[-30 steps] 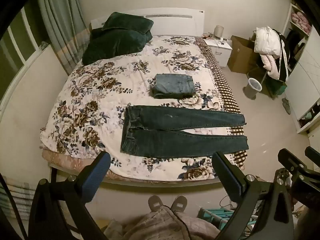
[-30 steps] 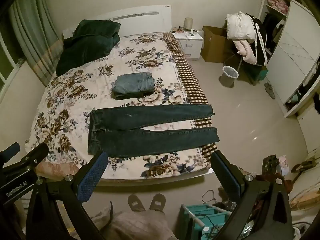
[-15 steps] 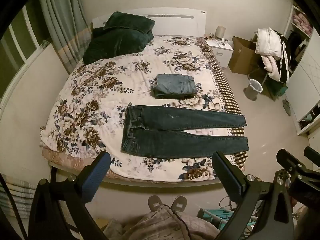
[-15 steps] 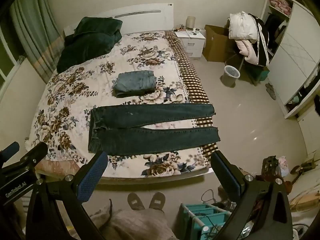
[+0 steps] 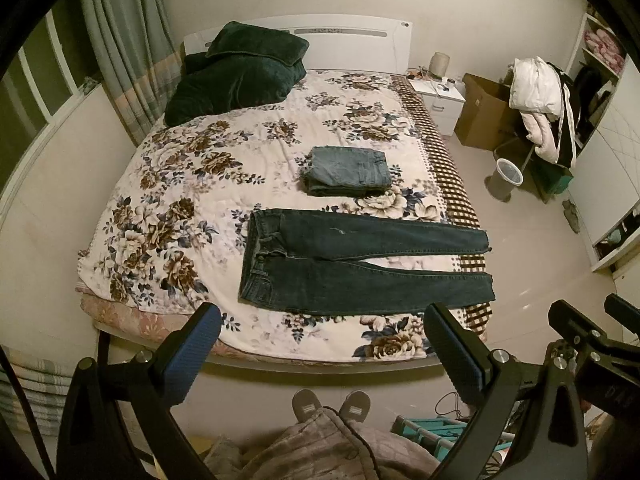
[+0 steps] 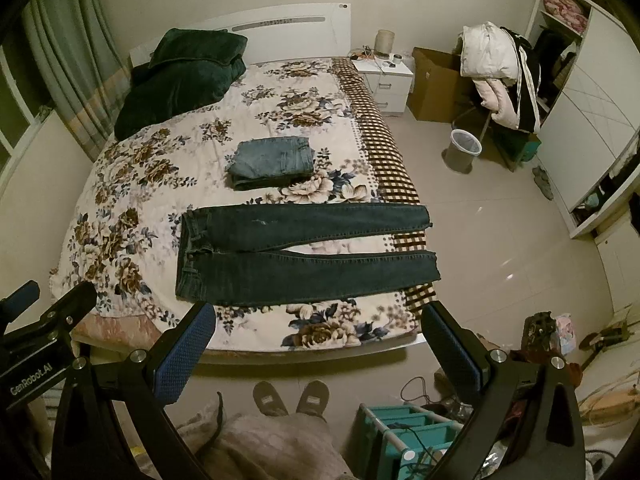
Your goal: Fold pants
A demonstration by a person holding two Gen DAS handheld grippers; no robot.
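Dark blue jeans lie flat across the near part of the floral bed, waistband to the left, both legs stretched right to the bed's edge; they also show in the right wrist view. My left gripper is open and empty, held high above the bed's foot. My right gripper is open and empty too, at the same height to its right. Both are well clear of the jeans.
A folded pair of lighter jeans lies behind the dark ones. Dark green pillows sit at the headboard. A nightstand, cardboard box, bin and clothes-laden chair stand right of the bed. A teal rack is near my feet.
Both views have drifted slightly, so the bed sits a little lower and closer in frame. The jeans have not moved and both grippers stay open.
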